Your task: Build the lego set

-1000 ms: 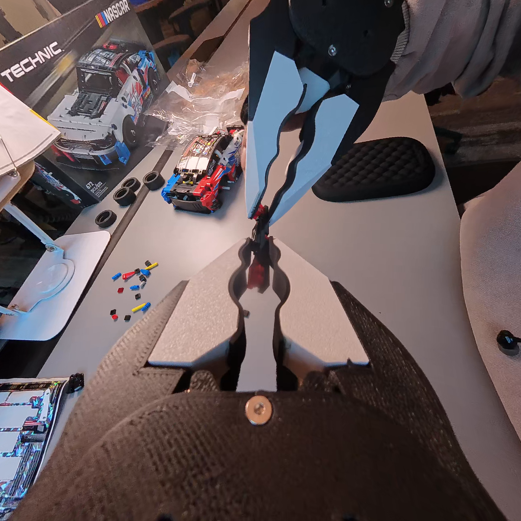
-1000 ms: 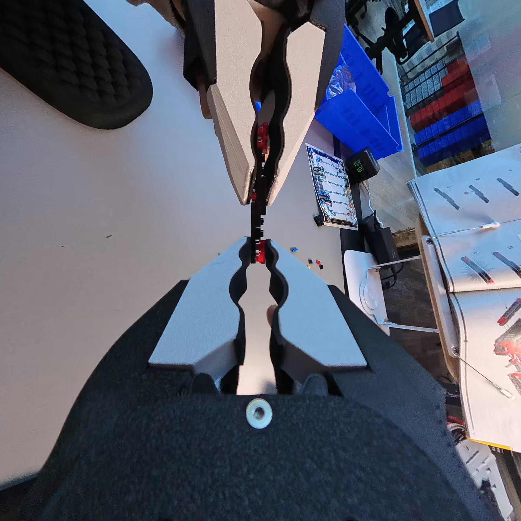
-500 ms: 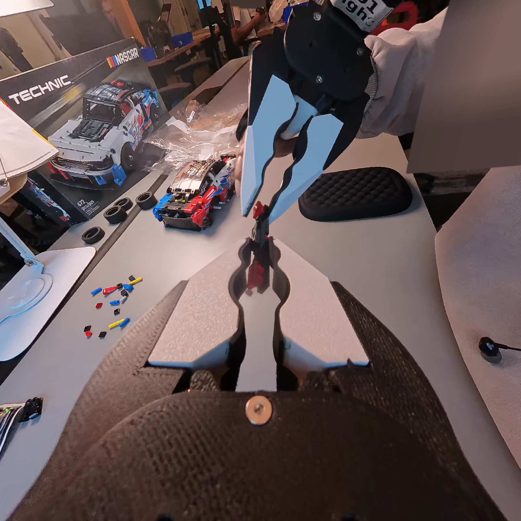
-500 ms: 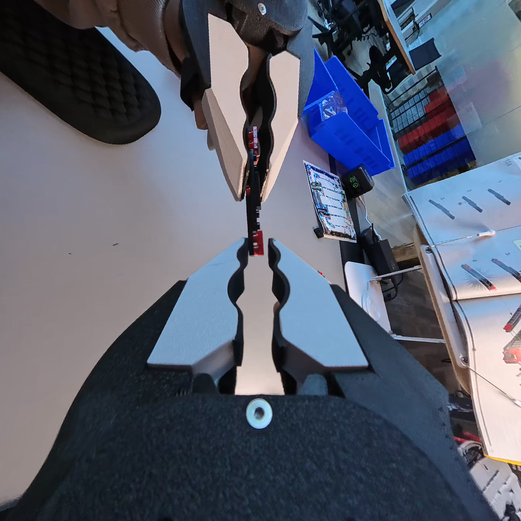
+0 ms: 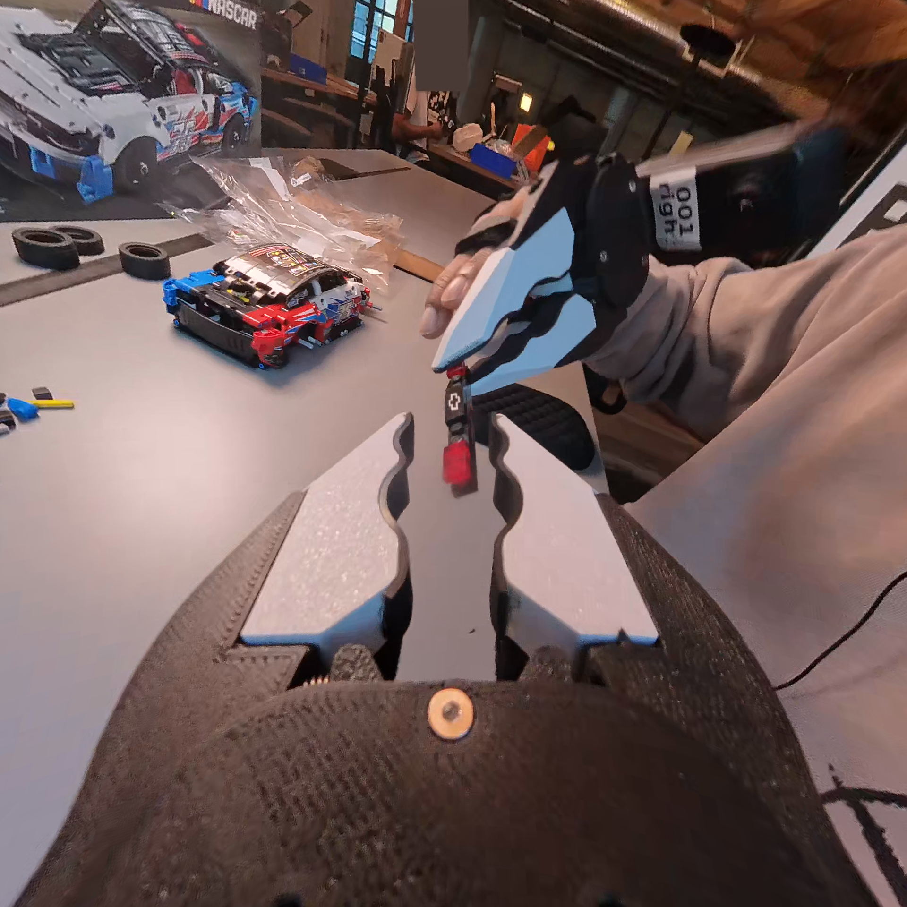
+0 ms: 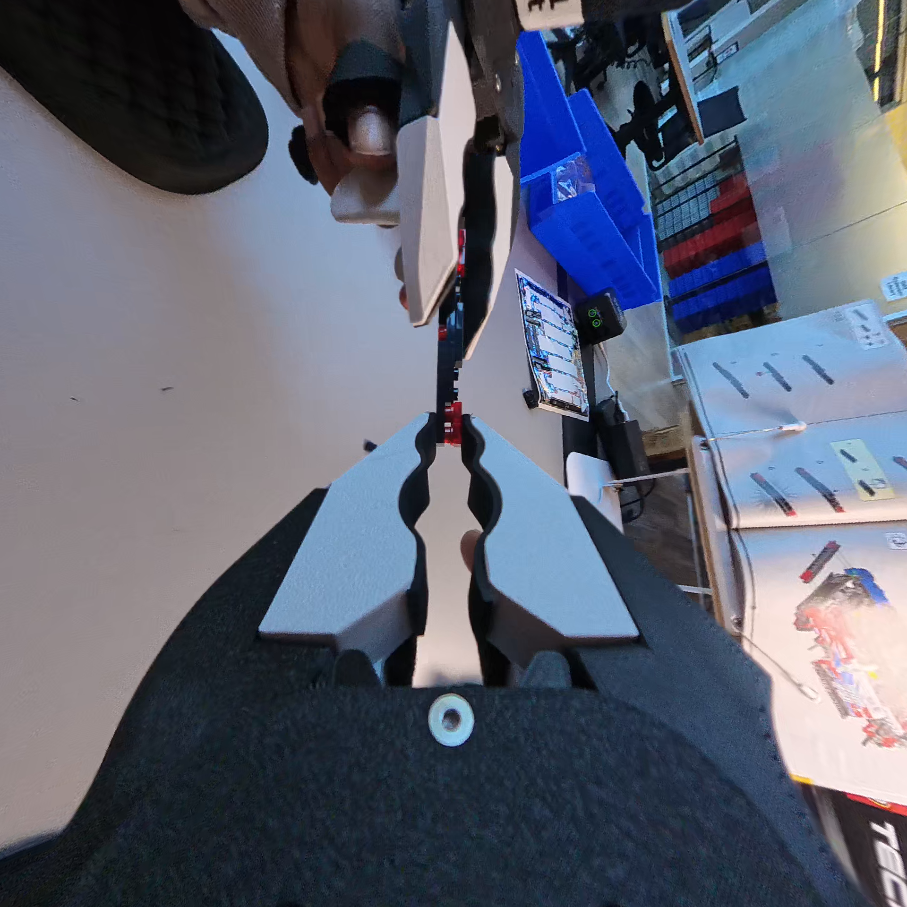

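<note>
A thin black Lego strip with red ends [image 5: 459, 456] hangs above the grey table [image 5: 196, 466]. My right gripper [image 6: 449, 423] is shut on one red end of the strip [image 6: 449, 373]; in the left wrist view it [image 5: 456, 379] comes in from the upper right. My left gripper [image 5: 451, 417] is open, and the strip's lower end hangs between its fingers with a gap on each side. In the right wrist view the left gripper [image 6: 446, 338] stands around the strip's far end. The partly built Lego car [image 5: 275, 304] sits on the table to the left.
Loose small pieces [image 5: 19, 407] lie at the left edge, tyres [image 5: 44, 243] and empty plastic bags [image 5: 294, 206] behind the car, the set's box [image 5: 122, 98] beyond. A black pad [image 6: 122, 98], blue bins [image 6: 579, 196], a sticker sheet [image 6: 554, 343] and the open instruction booklet [image 6: 810, 491] lie around. Both grippers' tips are close together, under 4 cm apart. Both grippers' tips are roughly 30 centimetres from the partly built Lego car [image 5: 275, 304].
My left gripper has opened and let go of the strip, and its view has swung lower and to the left. My right gripper now holds the strip alone.
</note>
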